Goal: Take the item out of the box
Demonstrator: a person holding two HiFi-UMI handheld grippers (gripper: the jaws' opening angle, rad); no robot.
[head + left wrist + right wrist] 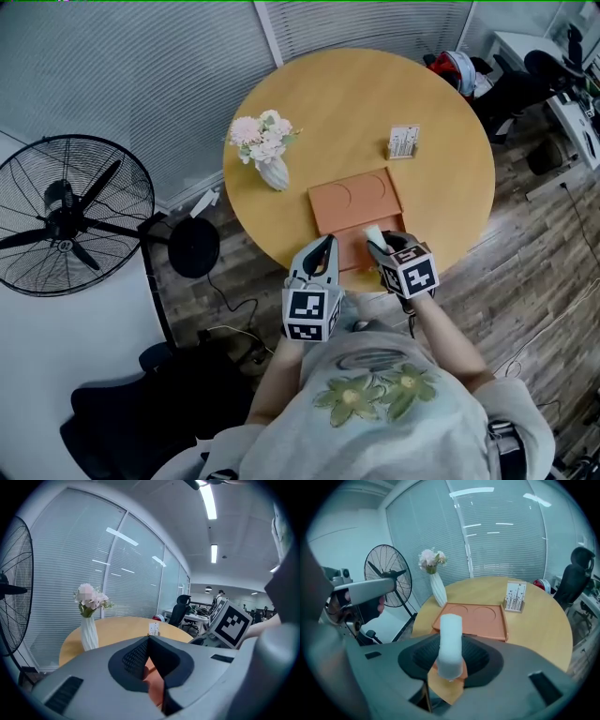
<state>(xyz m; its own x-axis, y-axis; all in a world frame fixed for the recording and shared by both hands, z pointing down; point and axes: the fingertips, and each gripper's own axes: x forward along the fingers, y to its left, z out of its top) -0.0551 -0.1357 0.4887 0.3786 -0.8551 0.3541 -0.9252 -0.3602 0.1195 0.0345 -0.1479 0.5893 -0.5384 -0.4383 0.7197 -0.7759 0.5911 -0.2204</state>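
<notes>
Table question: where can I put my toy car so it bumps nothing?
Bare wood: the far half of the table behind the vase and card stand, and the strip right of the orange box. Crowded: the near edge, where the left gripper clamps the box and the right gripper holds the white tube.

Honey-yellow table (375,103), orange box (356,202) embossed with 2 circles, white item (450,644), grey left gripper (327,246) and right gripper (380,246) with black-and-white marker cubes, white vase (274,173), pale pink flowers (261,131), black fan (66,216)
</notes>
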